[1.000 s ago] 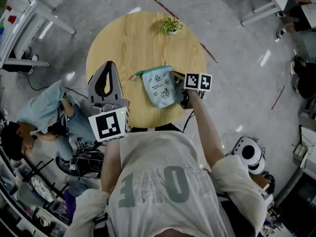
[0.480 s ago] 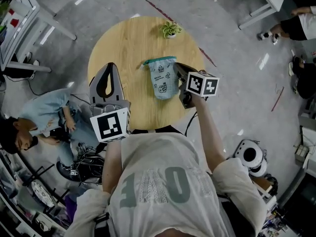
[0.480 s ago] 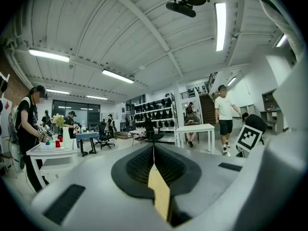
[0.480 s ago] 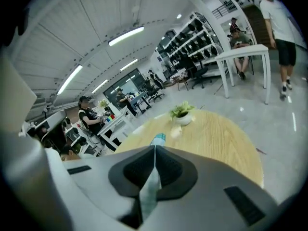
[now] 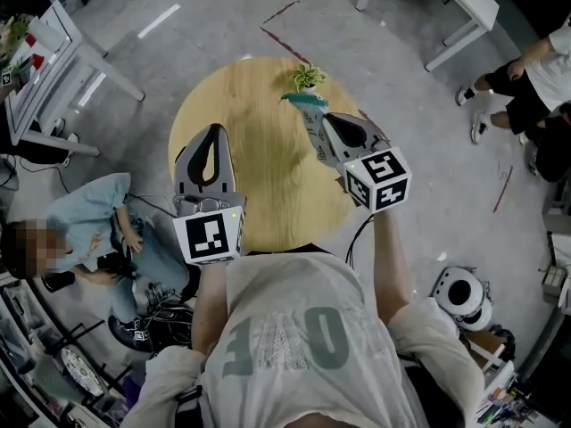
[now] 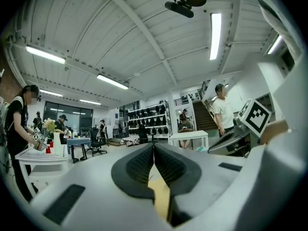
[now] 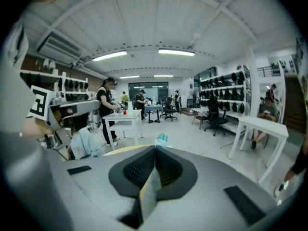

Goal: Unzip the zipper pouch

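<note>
The round wooden table (image 5: 259, 185) stands on a grey floor (image 5: 428, 123). A small green plant (image 5: 306, 77) sits at the table's far edge. The right gripper (image 5: 326, 123) is closed tight on the zipper pouch (image 5: 308, 105) and holds it up over the far right side, near the plant. The left gripper (image 5: 212, 130) is closed on nothing, over the left side. A person in blue (image 5: 98, 221) sits on the left

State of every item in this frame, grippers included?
Pale blue fabric zipper pouch: held in the air, zipper state unclear.
Right gripper: shut on the pouch.
Left gripper: shut, empty.
Small green potted plant: upright on round wooden table.
</note>
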